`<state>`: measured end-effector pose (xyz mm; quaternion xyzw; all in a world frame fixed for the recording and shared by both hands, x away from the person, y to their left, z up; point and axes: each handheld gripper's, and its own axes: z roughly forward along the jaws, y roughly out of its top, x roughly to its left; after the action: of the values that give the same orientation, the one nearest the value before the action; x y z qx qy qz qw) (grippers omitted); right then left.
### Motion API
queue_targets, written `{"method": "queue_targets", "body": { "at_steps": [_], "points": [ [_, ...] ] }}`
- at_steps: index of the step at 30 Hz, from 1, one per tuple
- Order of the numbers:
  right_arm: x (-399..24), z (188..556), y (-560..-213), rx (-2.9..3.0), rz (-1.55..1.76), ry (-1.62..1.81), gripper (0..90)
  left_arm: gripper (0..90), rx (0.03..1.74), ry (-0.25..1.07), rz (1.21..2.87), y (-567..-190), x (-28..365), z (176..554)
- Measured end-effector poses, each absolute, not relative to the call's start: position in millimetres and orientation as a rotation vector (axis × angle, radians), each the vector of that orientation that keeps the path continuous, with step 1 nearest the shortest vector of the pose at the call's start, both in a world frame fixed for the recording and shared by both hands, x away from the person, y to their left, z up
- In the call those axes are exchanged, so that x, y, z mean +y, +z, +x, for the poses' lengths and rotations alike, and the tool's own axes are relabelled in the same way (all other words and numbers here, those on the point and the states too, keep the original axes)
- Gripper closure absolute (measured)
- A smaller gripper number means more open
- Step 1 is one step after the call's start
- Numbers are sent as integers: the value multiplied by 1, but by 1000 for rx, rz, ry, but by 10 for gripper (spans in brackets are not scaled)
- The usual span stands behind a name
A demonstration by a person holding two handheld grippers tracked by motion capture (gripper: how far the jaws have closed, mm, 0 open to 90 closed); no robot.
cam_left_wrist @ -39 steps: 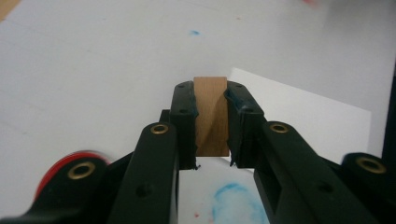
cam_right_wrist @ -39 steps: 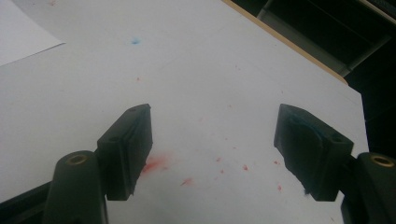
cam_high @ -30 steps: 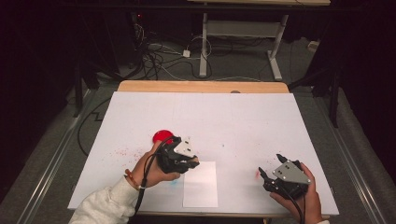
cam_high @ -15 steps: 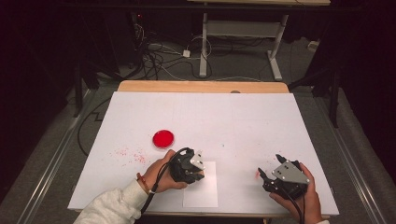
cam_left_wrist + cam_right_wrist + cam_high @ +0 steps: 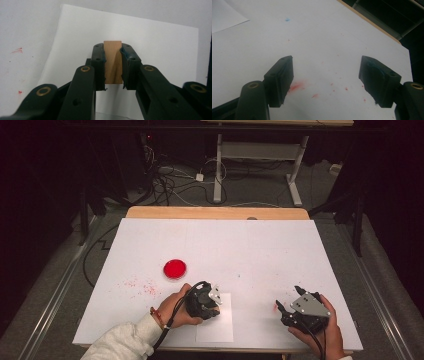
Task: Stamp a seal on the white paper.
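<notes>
My left gripper [image 5: 113, 48] is shut on a small wooden block [image 5: 113, 62], its pads pressing both sides. It points down at a white paper sheet [image 5: 155, 40]. From above, the left gripper [image 5: 212, 309] hangs over the top left of that sheet [image 5: 216, 330] near the table's front edge. A round red disc [image 5: 175, 268] lies on the white table up and left of it. My right gripper [image 5: 288, 298] rests near the front right corner, held in a hand. Its jaws [image 5: 329, 67] stand open with bare table between them.
The white tabletop [image 5: 250, 250] carries red specks left of the sheet [image 5: 140, 287] and a red smear by the right gripper [image 5: 295, 86]. A wooden strip [image 5: 215, 213] runs along the far edge. Beyond it are cables and desk legs on a dark floor.
The left gripper has moved from beside the red disc toward the front and right, sinking over the paper sheet. The disc now lies uncovered. The right gripper has stayed put.
</notes>
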<state>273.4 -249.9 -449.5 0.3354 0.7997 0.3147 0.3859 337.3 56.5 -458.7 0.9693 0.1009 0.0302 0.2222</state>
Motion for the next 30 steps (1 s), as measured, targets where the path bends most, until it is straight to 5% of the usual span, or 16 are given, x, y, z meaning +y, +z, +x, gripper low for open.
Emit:
{"method": "queue_targets", "body": {
  "at_steps": [30],
  "points": [
    [-249,274,-450,2043,853,801,286,736,281,72,2684,-460,56,339]
  ]
}}
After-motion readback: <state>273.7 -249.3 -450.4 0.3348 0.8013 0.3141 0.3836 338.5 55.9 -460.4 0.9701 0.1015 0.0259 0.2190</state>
